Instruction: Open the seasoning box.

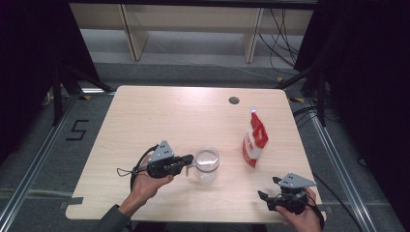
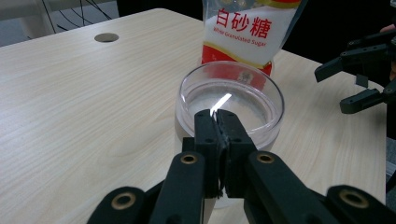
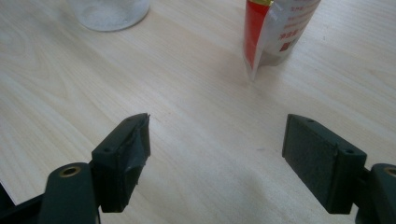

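1. Two grippers work at the table [image 1: 169, 116]. The right gripper [image 1: 268, 187] is nearest, at the lower right of the high view. Its jaws stand wide apart with bare wood between them and hold nothing.
   - Risk: low. A sweep toward the upper left of its own view could knock the sugar bag [image 3: 275, 32].
2. The left gripper [image 1: 189, 158] sits at lower centre-left of the high view. In its own view the jaws are pressed together at the near rim of the clear jar [image 2: 243, 102]. The pictures do not settle whether a thin part of the jar is pinched between them.
   - Risk: if the jaws only touch the rim, a pull or lift would probably slip off. A push could slide or tip the jar. The cause would be the small contact on smooth clear plastic or glass.
   - Risk: the jar holds a shallow white layer, likely sugar. Tilting it would spill the contents onto the table.
3. The jar [image 1: 207, 164] stands upright and open-topped, just right of the left gripper's tips and touching them. It is well apart from the right gripper, up and to the left of it.
4. The sugar bag [image 1: 255, 142] stands upright behind and to the right of the jar, near it but not touching.
   - Risk: the bag is tall and narrow, so a nudge from the jar could topple it.
5. Farthest back, a round hole [image 1: 234, 100] lies in the tabletop near the far edge.
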Motion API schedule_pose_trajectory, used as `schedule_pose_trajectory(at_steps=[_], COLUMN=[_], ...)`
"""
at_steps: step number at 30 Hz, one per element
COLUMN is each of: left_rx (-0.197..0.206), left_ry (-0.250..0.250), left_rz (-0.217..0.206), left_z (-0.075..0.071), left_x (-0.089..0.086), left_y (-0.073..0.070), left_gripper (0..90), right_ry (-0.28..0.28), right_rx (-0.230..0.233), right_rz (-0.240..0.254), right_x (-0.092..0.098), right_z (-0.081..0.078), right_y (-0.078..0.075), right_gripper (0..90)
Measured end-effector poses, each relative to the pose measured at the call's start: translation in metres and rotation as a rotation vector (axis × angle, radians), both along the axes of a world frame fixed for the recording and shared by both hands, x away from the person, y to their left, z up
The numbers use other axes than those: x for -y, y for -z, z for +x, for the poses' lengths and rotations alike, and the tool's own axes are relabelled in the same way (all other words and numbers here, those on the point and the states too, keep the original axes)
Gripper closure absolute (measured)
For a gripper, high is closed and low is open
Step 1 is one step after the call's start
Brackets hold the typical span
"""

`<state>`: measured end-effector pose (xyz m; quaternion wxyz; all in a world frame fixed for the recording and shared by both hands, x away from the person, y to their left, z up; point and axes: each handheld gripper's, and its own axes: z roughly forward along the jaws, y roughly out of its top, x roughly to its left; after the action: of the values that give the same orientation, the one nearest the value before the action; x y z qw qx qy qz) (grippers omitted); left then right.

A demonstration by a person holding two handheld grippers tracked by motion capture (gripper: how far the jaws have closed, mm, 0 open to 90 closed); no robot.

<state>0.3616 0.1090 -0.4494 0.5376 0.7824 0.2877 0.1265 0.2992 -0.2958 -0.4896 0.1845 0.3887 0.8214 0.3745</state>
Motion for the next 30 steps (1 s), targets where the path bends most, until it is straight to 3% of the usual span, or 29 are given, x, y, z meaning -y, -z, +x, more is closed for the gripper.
schedule_pose_trajectory(at_steps=[6, 8, 9, 13, 14, 19, 21, 23, 24, 25, 27, 30], left_rx=[0.007, 0.007, 0.008, 0.007, 0.007, 0.008, 0.009, 0.011, 0.010, 0.011, 0.011, 0.009], left_ry=[0.002, 0.002, 0.002, 0.000, -0.002, -0.001, -0.001, 0.002, 0.007, 0.009, 0.009, 0.005], left_rz=[-0.002, -0.005, -0.005, -0.010, -0.012, -0.014, -0.011, -0.008, -0.014, -0.014, -0.015, -0.019], left_z=[-0.003, -0.003, -0.003, -0.004, -0.005, -0.005, -0.006, -0.006, -0.006, -0.006, -0.006, -0.006], left_x=[-0.001, -0.001, -0.001, -0.002, -0.002, -0.004, -0.004, -0.004, -0.004, -0.005, -0.005, -0.005], left_y=[0.000, 0.000, 0.001, 0.001, 0.002, 0.002, 0.002, 0.002, 0.002, 0.002, 0.002, 0.003], left_gripper=[86.7, 86.6, 86.6, 86.5, 86.5, 85.7, 85.4, 85.5, 85.6, 85.6, 85.6, 85.8], right_ry=[-0.006, 0.000, -0.017, -0.038, -0.037, -0.094, -0.115, -0.139, -0.166, -0.169, -0.193, -0.228], right_rx=[0.000, -0.015, 0.004, 0.032, 0.014, 0.073, 0.068, 0.087, 0.131, 0.120, 0.161, 0.173], right_rz=[-0.006, 0.015, 0.009, 0.040, 0.068, 0.099, 0.127, 0.128, 0.114, 0.123, 0.096, 0.083], right_x=[-0.001, -0.003, -0.002, -0.007, -0.009, -0.016, -0.024, -0.033, -0.037, -0.044, -0.052, -0.065], right_z=[-0.001, -0.002, -0.001, -0.003, -0.004, 0.000, 0.002, 0.004, 0.008, 0.008, 0.015, 0.023], right_y=[-0.001, -0.001, -0.002, -0.005, -0.007, -0.012, -0.014, -0.017, -0.018, -0.019, -0.022, -0.024], right_gripper=[25.0, 25.6, 26.5, 35.2, 38.3, 48.5, 55.0, 61.9, 64.9, 66.9, 70.3, 74.4])
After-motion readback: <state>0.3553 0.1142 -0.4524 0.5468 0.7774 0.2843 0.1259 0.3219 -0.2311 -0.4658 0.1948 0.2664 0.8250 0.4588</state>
